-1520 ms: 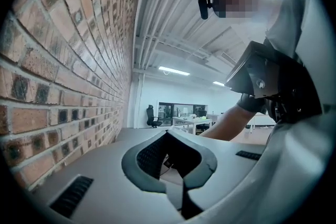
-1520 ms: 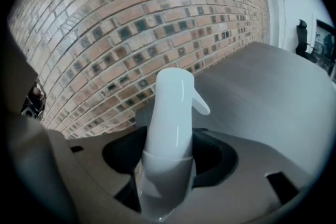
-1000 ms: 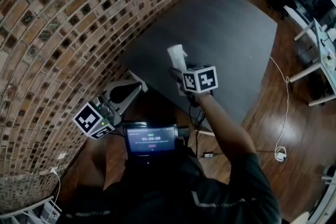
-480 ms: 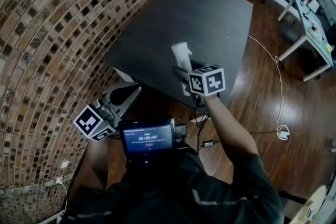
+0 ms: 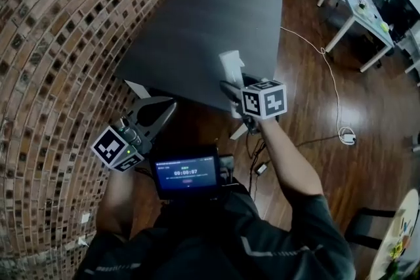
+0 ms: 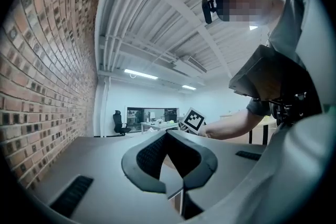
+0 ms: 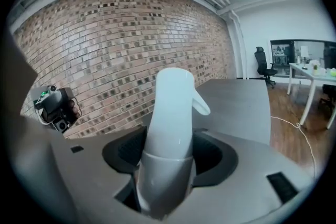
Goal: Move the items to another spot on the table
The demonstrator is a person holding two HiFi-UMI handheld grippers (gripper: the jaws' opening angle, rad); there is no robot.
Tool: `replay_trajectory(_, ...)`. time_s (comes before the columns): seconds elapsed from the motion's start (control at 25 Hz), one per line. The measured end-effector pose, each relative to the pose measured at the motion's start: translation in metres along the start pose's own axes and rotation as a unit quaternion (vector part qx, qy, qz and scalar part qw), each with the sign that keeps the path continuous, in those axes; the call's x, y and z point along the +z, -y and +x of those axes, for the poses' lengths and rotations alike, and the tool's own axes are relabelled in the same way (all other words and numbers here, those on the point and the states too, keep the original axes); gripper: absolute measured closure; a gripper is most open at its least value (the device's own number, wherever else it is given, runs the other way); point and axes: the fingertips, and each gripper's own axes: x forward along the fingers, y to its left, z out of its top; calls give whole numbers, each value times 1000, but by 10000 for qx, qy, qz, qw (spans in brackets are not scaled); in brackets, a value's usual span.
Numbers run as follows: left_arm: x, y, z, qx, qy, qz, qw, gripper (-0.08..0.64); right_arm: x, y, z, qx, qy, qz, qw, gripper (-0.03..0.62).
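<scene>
Spray bottle carried above the table's near edge

The left gripper point(image 5: 149, 116), tips pressed together on nothing, hangs low near the brick wall point(image 5: 59, 42). The right gripper point(image 5: 230, 90) pinches the white spray bottle point(image 5: 230, 67) below its head, upright, probably for setting it onto the dark table point(image 5: 197, 16).

A brick wall point(image 5: 52, 42) runs beside the dark table point(image 5: 197, 29) on a wooden floor point(image 5: 308, 115), with a white desk point(image 5: 359, 8) and office chair point(image 7: 261, 63) beyond (strip lights point(image 6: 140, 75) glow overhead).
</scene>
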Motion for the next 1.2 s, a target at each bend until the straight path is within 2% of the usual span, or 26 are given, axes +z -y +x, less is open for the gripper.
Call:
replay_trajectory(0.36, -3, 65, 22, -839, 104, -225, 9962, 565, -54, 16, -78, -675, 61, 362, 9970, 321)
replay_trajectory(0.6, -3, 102, 59, -1308, 146, -267, 9909, 565, -71, 45, -129, -1033, 196, 540, 9930, 321)
replay_trajectory(0.76, -5, 124, 94, -1668, 112, -253, 9856, 565, -79, 80, -166, -1303, 346, 714, 9883, 321)
replay_trajectory(1.2, -24, 174, 243, -1603, 61, -289, 9866, 565, -81, 209, -240, -1172, 401, 583, 9906, 321)
